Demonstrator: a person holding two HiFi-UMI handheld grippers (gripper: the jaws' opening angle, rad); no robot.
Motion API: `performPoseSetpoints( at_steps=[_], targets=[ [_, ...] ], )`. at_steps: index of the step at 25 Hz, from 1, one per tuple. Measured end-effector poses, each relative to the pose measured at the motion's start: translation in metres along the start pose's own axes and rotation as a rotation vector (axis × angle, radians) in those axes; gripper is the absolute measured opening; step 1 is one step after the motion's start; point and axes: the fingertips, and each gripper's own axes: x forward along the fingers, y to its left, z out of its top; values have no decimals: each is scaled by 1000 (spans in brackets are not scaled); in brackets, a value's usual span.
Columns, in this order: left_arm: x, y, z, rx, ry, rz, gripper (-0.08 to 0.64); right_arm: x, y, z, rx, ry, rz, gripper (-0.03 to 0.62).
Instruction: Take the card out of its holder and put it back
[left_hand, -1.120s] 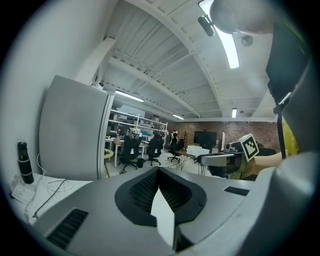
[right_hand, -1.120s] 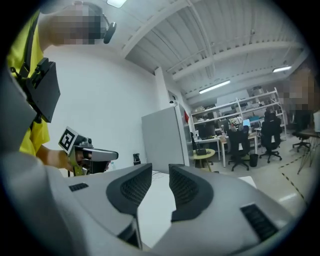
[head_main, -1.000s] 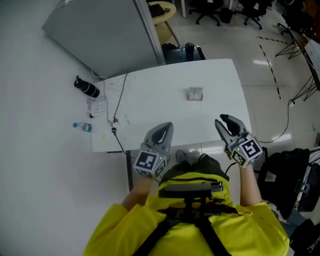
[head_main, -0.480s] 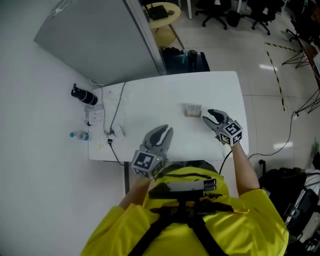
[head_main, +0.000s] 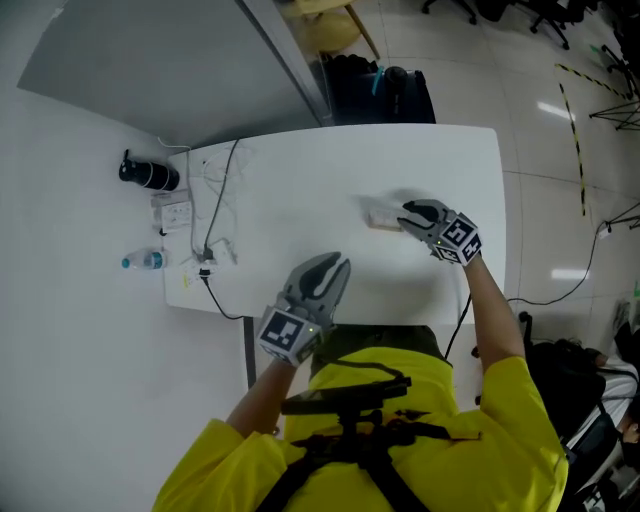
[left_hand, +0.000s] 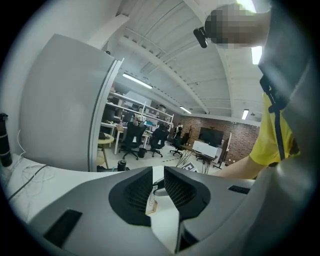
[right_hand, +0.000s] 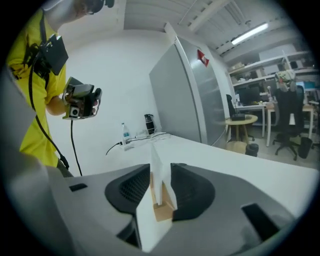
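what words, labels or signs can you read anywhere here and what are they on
Nothing here can be quoted; no text is legible.
Red sign on the grey panel: too small to read.
Card in its wooden holder: a few dark marks, too small to read.
Label on the water bottle: too small and blurred to read.

1. From the head, we look steeply down on the white surface (head_main: 300, 190), from far enough off to take in both tools.
2. The camera riding on the left tool (head_main: 335, 266) looks almost level across the surface towards the office chairs (left_hand: 132, 142). The card holder (left_hand: 151, 204) shows small, we think, in the gap.
3. The camera on the right tool (head_main: 406, 213) sits close behind the holder, facing the grey partition (right_hand: 190, 95).
4. All three views share the surface and the holder.
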Motion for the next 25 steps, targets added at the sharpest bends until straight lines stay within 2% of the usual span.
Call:
performPoseSetpoints(
  at_steps=[2,4,8,18,25],
  targets=[
    [-1,4,-4,-9,4,7,66,4,2,-1,-12,11,74,69],
    [-1,8,-9,-9,21,17,66,5,1,0,-28,8,126,33],
    [-2,12,-19,-4,37,35,66,4,3,1,-29,-32,162,25],
    [2,3,-24,4,38,21,66,-4,7,4,-62,-42,154,23],
    [-3,0,-18,2,17,21,66,-24,14,37,-87,-85,142,21]
  ],
)
